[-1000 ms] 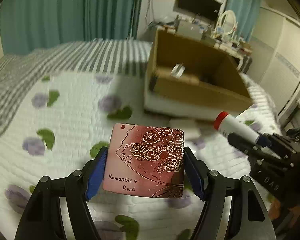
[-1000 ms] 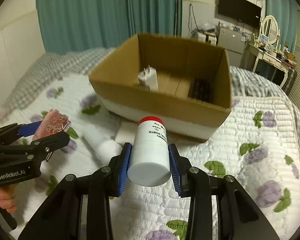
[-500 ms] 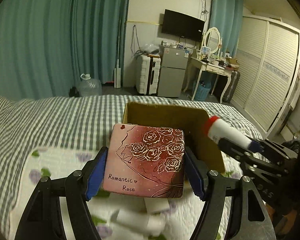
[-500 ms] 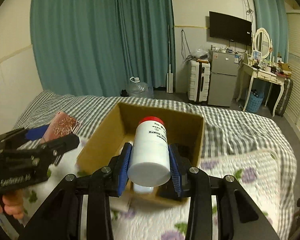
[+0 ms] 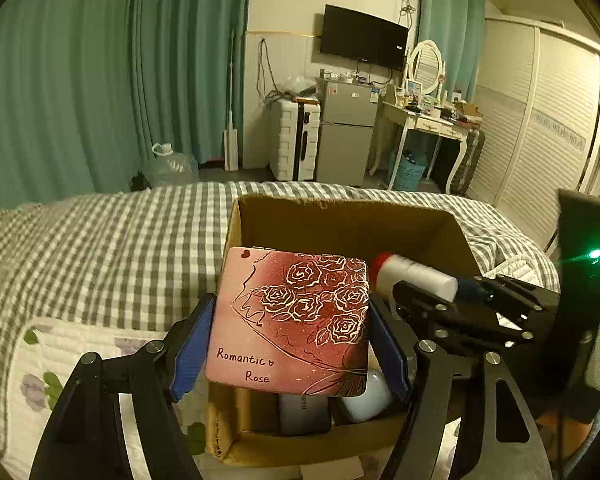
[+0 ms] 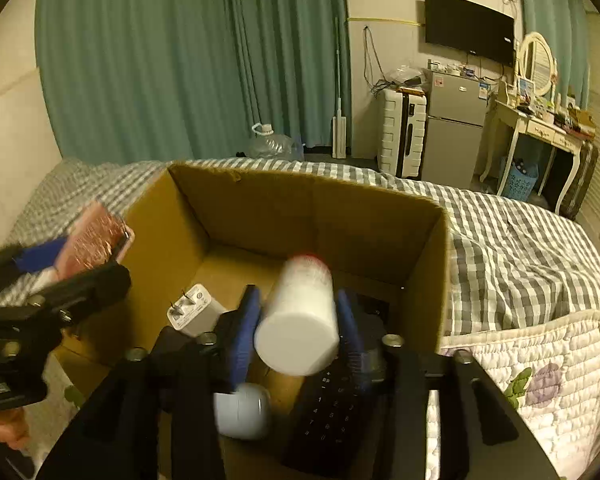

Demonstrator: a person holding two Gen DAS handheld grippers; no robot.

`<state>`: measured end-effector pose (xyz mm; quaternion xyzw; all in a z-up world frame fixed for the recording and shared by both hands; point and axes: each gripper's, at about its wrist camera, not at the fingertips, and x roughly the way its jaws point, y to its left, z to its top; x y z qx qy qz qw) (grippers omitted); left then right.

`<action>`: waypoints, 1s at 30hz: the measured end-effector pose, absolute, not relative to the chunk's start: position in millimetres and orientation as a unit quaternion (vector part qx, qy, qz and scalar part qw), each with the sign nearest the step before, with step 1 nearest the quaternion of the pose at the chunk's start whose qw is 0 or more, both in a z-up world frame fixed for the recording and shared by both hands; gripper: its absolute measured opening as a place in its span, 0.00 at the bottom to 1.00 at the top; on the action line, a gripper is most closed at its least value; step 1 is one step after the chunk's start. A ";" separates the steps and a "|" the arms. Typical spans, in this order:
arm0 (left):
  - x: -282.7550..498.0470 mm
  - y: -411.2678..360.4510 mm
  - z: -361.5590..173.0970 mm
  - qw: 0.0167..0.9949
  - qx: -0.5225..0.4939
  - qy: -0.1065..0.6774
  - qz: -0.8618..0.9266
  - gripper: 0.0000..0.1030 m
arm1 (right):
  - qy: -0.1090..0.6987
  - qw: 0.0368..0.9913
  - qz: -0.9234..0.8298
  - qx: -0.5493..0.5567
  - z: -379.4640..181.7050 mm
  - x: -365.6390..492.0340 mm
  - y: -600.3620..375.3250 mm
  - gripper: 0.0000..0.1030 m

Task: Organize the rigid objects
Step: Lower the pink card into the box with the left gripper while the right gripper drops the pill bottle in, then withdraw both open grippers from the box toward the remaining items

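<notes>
My left gripper is shut on a pink and red tin marked "Romantic Rose" and holds it over the near left part of the open cardboard box. My right gripper is shut on a white bottle with a red cap, held over the inside of the box. The bottle also shows in the left wrist view, to the right of the tin. The tin shows at the left of the right wrist view.
In the box lie a white plug adapter, a pale blue rounded case and a black remote. The box stands on a bed with a checked sheet and a flowered quilt. Curtains and furniture stand behind.
Both grippers have risen from the quilt and moved forward over the box with their objects. The bottle now hangs inside the box opening and the tin is over its near left part.
</notes>
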<state>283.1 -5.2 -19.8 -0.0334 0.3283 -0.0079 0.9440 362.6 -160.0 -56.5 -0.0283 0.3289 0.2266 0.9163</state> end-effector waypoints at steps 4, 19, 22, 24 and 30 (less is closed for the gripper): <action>281.0 -10.2 -21.4 0.941 -0.022 0.337 -0.003 0.71 | 0.317 0.924 0.213 0.010 -42.2 357.9 -183.5 0.60; 328.6 -66.9 -32.7 0.929 -0.003 0.370 -0.001 0.71 | 0.297 0.937 0.182 0.027 -18.6 352.5 -244.1 0.65; 344.2 -79.1 -42.9 0.924 0.008 0.382 -0.007 0.74 | 0.301 0.936 0.184 0.010 -25.9 356.0 -245.7 0.72; 351.4 -83.1 -50.2 0.918 0.014 0.396 -0.014 0.74 | 0.307 0.933 0.185 0.015 -30.5 359.6 -248.8 0.87; 349.4 -85.1 -46.4 0.920 0.027 0.390 0.004 0.74 | 0.310 0.932 0.185 0.015 -32.8 357.5 -252.5 0.87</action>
